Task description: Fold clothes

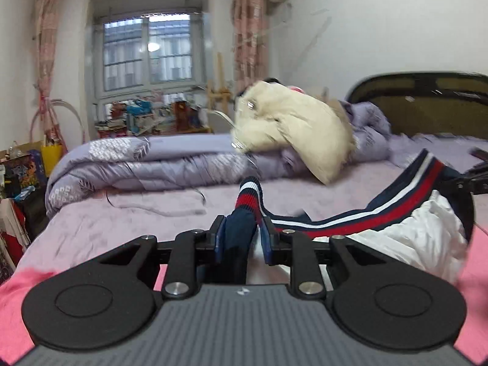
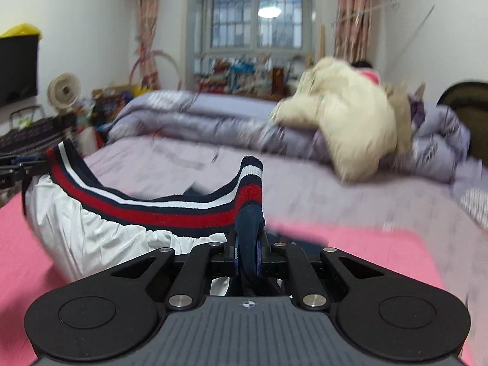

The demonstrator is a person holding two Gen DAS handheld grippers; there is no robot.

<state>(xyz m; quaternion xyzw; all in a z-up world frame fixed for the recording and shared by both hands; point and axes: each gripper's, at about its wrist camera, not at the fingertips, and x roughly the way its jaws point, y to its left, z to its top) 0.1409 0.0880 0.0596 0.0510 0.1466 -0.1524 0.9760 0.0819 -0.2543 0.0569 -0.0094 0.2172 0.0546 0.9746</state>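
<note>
The jacket [image 2: 91,228], navy with a white lining and a red, white and navy ribbed hem [image 2: 170,210], hangs slack between my two grippers above the pink mat [image 2: 366,244] on the bed [image 1: 122,213]. It looks light, soft and slippery inside, so the thick ribbing is my best hold. My left gripper [image 1: 244,238] pinches one end, my right gripper [image 2: 248,253] clamps narrow on the other.

Jacket [image 2: 91,228]: navy shell, white lining, ribbed hem [image 1: 381,210] striped navy, white and red. Bedding: pink mat [image 2: 366,250] over a lilac sheet [image 1: 122,213]; lavender quilt [image 1: 152,161] with white leaf and dot print; cream puffer coat [image 1: 292,125]. Room: pink-patterned curtains [image 1: 250,30], black grippers with blue pads [image 1: 220,238], yellow bag [image 1: 52,155].
</note>
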